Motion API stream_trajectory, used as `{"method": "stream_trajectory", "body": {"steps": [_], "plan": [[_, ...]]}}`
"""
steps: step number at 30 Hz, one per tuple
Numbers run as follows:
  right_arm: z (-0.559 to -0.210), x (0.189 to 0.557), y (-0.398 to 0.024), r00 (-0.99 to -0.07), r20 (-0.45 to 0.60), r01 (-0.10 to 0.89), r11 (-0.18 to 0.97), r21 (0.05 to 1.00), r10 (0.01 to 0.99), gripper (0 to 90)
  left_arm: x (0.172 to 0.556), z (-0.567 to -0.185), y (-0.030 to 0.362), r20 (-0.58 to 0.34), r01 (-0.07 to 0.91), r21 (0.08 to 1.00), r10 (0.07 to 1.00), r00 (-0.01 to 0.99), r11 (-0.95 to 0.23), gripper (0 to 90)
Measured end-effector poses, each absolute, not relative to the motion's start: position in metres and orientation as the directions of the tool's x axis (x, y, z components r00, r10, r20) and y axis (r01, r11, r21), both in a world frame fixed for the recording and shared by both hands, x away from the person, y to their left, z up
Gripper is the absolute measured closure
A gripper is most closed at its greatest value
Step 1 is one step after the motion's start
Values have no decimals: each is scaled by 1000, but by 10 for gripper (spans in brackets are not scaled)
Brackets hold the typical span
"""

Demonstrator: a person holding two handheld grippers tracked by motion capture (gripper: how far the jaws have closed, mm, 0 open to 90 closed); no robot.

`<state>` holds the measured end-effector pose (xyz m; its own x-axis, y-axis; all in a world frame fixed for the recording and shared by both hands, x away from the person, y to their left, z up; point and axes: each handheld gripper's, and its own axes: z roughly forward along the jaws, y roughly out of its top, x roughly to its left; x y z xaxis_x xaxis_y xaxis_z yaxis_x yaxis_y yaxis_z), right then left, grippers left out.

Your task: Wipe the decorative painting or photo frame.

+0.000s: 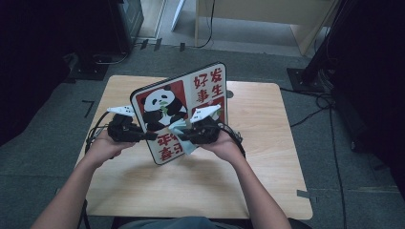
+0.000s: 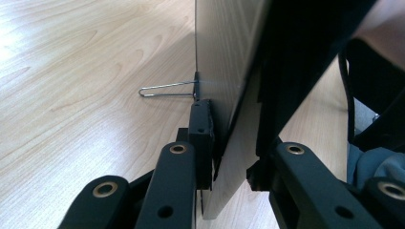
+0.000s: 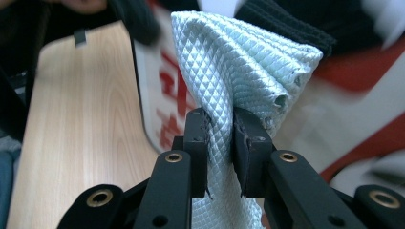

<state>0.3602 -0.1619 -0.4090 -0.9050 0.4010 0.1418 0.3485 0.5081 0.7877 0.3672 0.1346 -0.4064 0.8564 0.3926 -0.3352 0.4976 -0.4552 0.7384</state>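
A board [image 1: 176,95] printed with a panda and red Chinese characters is held tilted up above the wooden table [image 1: 258,143]. My left gripper [image 1: 143,136] is shut on its left edge. In the left gripper view the jaws [image 2: 229,143] clamp the thin board [image 2: 224,52], seen edge-on, and a wire clip handle [image 2: 167,88] juts from it. My right gripper [image 1: 184,136] is shut on a pale blue waffle-weave cloth [image 1: 190,148] in front of the board's lower face. In the right gripper view the cloth [image 3: 239,62] bunches up out of the jaws [image 3: 220,143] against the red and white print [image 3: 157,86].
The person's forearms come in from the table's near edge. Black cables [image 1: 315,102] trail over the grey floor on the right. Dark stand bases [image 1: 90,69] and a pale wooden piece of furniture [image 1: 267,19] stand beyond the table's far edge.
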Motion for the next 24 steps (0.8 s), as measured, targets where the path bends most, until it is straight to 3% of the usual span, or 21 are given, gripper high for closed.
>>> {"method": "stream_trajectory", "body": {"steps": [15,24], "plan": [[-313,376,-142,-922,18,227,500,836,388,772,366,-406,134,-330,494,740,393,858,-457,773],[-286,379,-122,-927,-26,181,506,844,375,767,365,-406,134,-324,488,740,391,862,-462,775]]}}
